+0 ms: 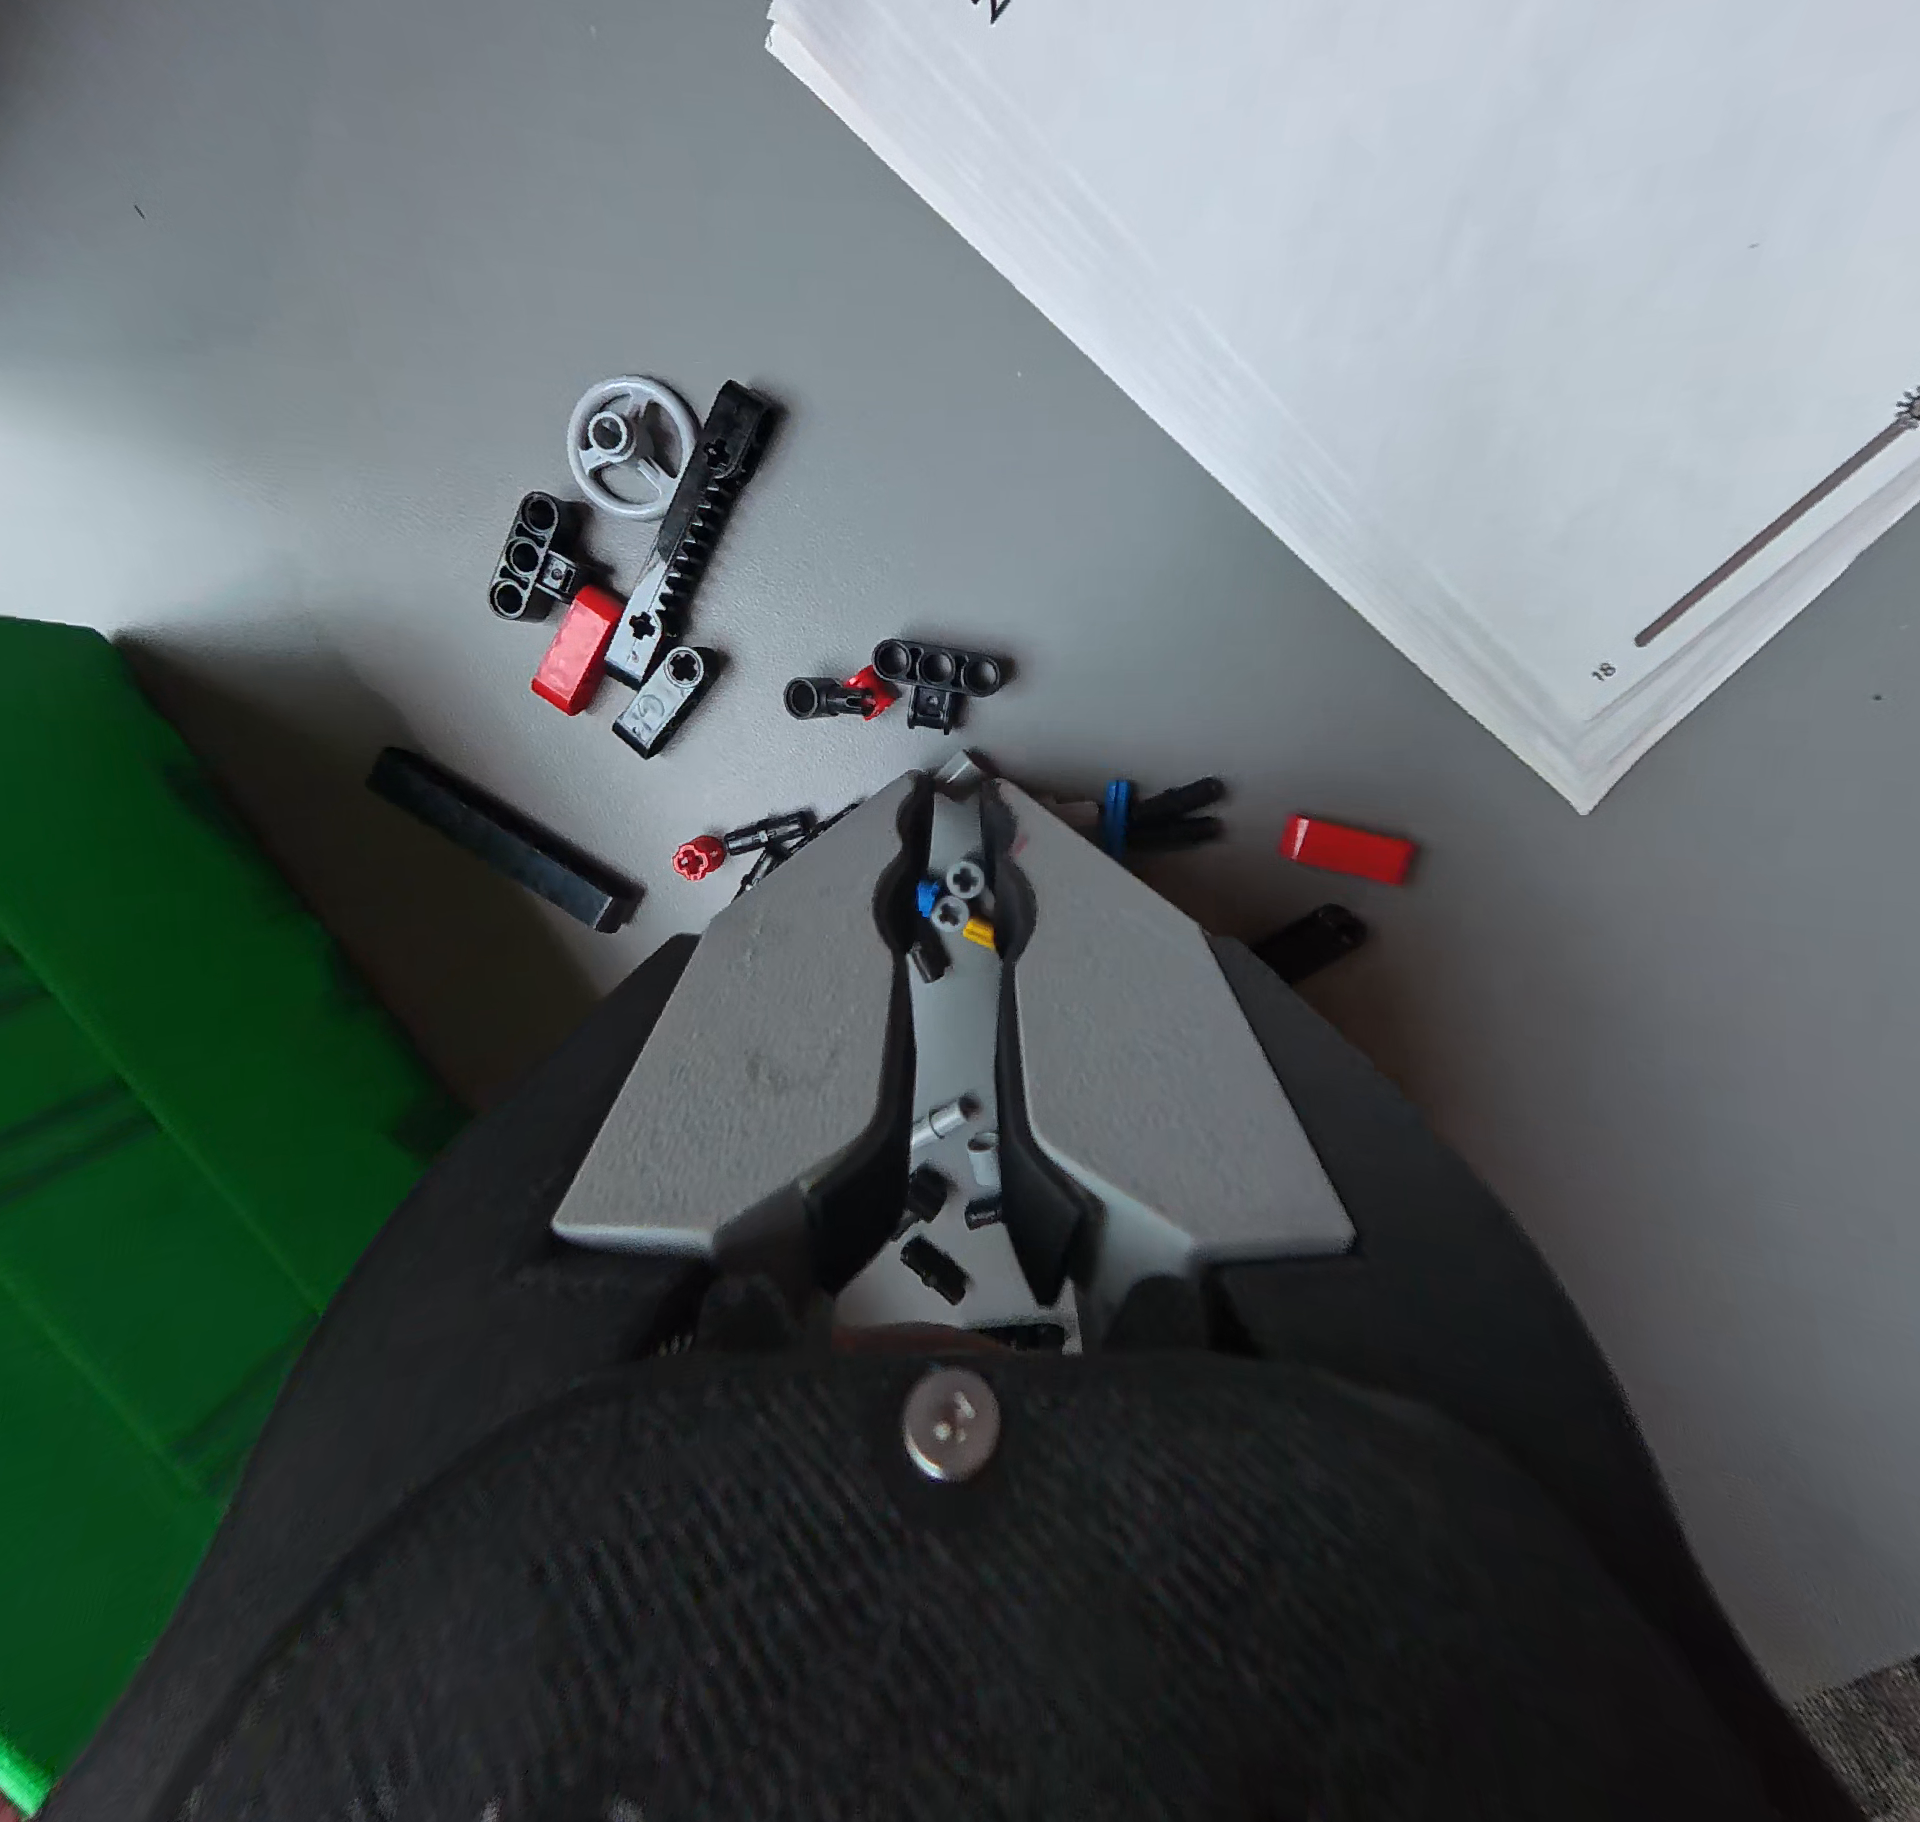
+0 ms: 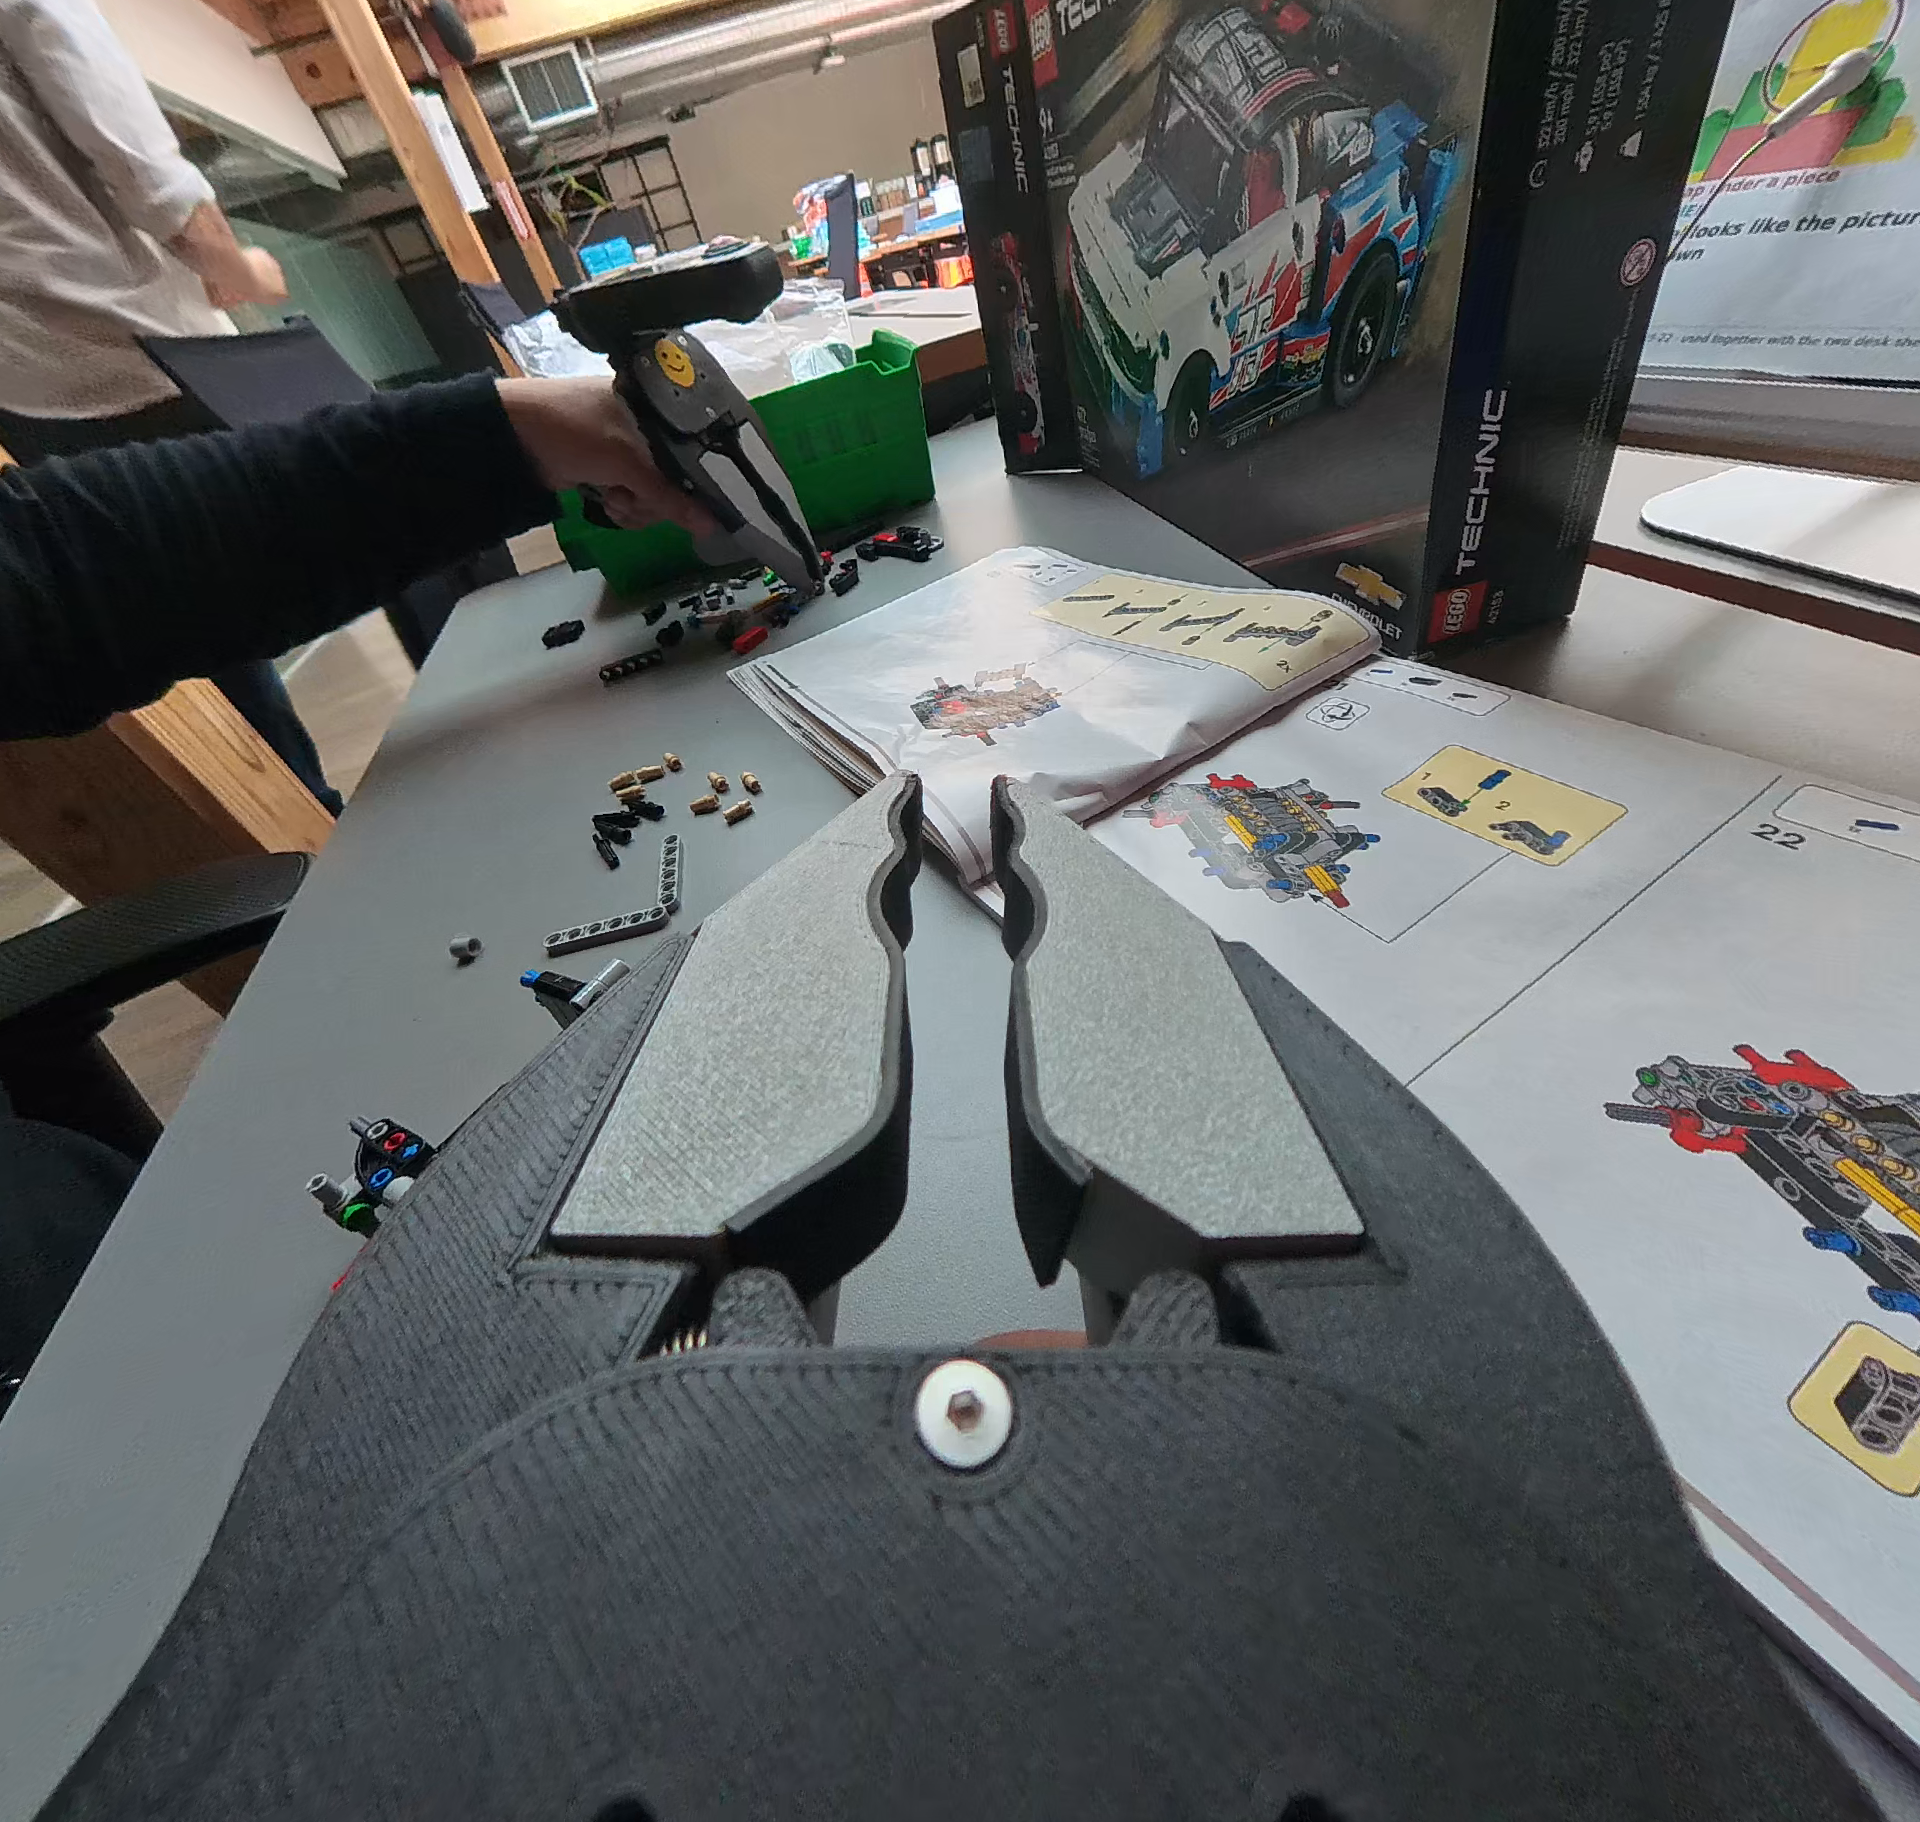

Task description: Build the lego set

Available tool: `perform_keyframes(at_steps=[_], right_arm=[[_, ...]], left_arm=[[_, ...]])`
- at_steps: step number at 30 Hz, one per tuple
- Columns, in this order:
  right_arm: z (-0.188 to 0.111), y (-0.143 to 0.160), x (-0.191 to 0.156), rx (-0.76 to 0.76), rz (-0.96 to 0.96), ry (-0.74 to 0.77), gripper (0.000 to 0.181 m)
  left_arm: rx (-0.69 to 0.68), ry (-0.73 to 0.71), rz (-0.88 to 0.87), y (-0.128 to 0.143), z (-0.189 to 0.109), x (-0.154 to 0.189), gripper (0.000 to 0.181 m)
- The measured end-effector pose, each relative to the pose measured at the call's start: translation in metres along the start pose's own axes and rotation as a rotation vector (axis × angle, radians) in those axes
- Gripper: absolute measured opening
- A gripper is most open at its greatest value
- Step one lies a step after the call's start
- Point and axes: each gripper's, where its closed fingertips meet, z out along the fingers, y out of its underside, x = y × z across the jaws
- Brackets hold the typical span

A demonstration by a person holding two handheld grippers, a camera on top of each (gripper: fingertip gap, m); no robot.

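In the left wrist view, my left gripper [image 1: 956, 785] points down into a scatter of Lego pieces. Its tips are closed to a narrow gap on a small grey piece [image 1: 962, 762]. Around it lie a grey steering wheel [image 1: 621, 444], a black gear rack [image 1: 707, 515], a red piece [image 1: 569, 660], a long black beam [image 1: 504, 837] and a black holed beam [image 1: 940, 671]. The right wrist view shows this left gripper [image 2: 805, 572] far off, in a hand. My right gripper [image 2: 956, 801] hovers slightly open and empty over the open instruction booklet [image 2: 1039, 692].
A green bin [image 2: 852, 442] stands behind the pile and shows in the left wrist view [image 1: 156, 993]. The set's box [image 2: 1299, 266] stands at the back right. A grey angled beam [image 2: 634, 910], tan pins [image 2: 717, 796] and a small sub-assembly [image 2: 379, 1164] lie at the left. A person [image 2: 94, 193] stands far left. There is about 40 cm between the tips of the two grippers. The red piece [image 1: 569, 660] is about 7 cm from my left fingertips and 45 cm from my right.
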Motion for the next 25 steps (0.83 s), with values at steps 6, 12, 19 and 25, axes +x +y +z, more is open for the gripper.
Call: perform_keyframes(at_steps=[6, 12, 19, 25], right_arm=[[0.000, 0.000, 0.000, 0.000, 0.001, 0.001, 0.009], [0.000, 0.000, 0.000, 0.001, 0.002, 0.000, 0.009], [0.000, 0.000, -0.008, -0.011, -0.024, -0.035, 0.008], [-0.007, 0.016, -0.127, -0.230, -0.218, -0.437, 0.014]], left_arm=[[-0.001, 0.000, 0.012, -0.003, 0.001, -0.001, 0.006], [-0.005, -0.008, 0.016, -0.001, -0.002, -0.003, 0.006], [0.125, -0.015, 0.082, -0.014, -0.049, 0.042, 0.005], [0.281, 0.296, 0.387, -0.023, -0.069, 0.242, 0.005]])
